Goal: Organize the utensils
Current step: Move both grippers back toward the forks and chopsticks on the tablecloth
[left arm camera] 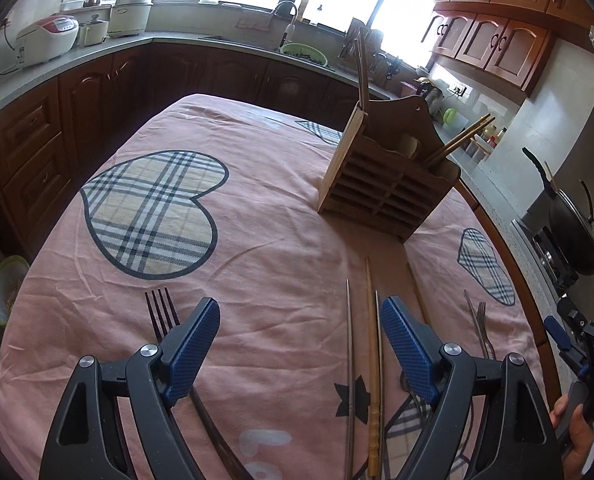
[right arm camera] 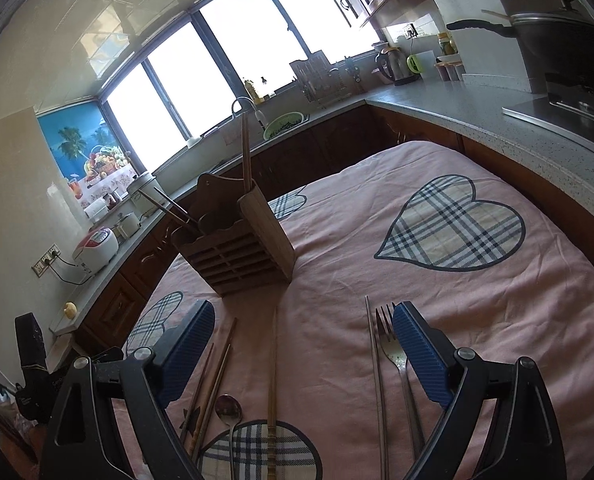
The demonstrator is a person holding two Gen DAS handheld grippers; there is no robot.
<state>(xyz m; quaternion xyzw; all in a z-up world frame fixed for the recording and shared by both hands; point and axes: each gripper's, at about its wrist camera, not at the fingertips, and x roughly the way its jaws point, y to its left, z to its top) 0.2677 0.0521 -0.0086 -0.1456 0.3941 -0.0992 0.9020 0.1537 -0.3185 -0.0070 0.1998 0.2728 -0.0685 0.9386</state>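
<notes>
The loose utensils lie in a rough row on the near part of the table, handles toward the viewer, which suits being picked up one at a time and carried forward. In the right wrist view a bamboo chopstick with a ringed handle [right arm camera: 273,380] lies down the middle, a pair of dark wooden chopsticks [right arm camera: 211,380] and a small steel spoon [right arm camera: 229,410] to its left, a thin steel chopstick [right arm camera: 377,376] and a silver fork [right arm camera: 393,352] to its right. The left wrist view adds a dark-tined fork [left arm camera: 161,310] at the near left. Farther back stands the slatted brown wooden utensil holder [left arm camera: 385,184], upright, with two wooden chopsticks leaning out of one end and a long wooden stick rising from the other, so some sorting appears done. The right tool [right arm camera: 303,344] hangs above the row with its blue-padded fingers spread wide and nothing between them, straddling the bamboo chopstick, likely lining up a pick. The left tool [left arm camera: 301,340] is likewise spread and empty over the pink cloth with plaid hearts [left arm camera: 257,240] that covers the table. How many compartments the holder has is hard to tell from here.
</notes>
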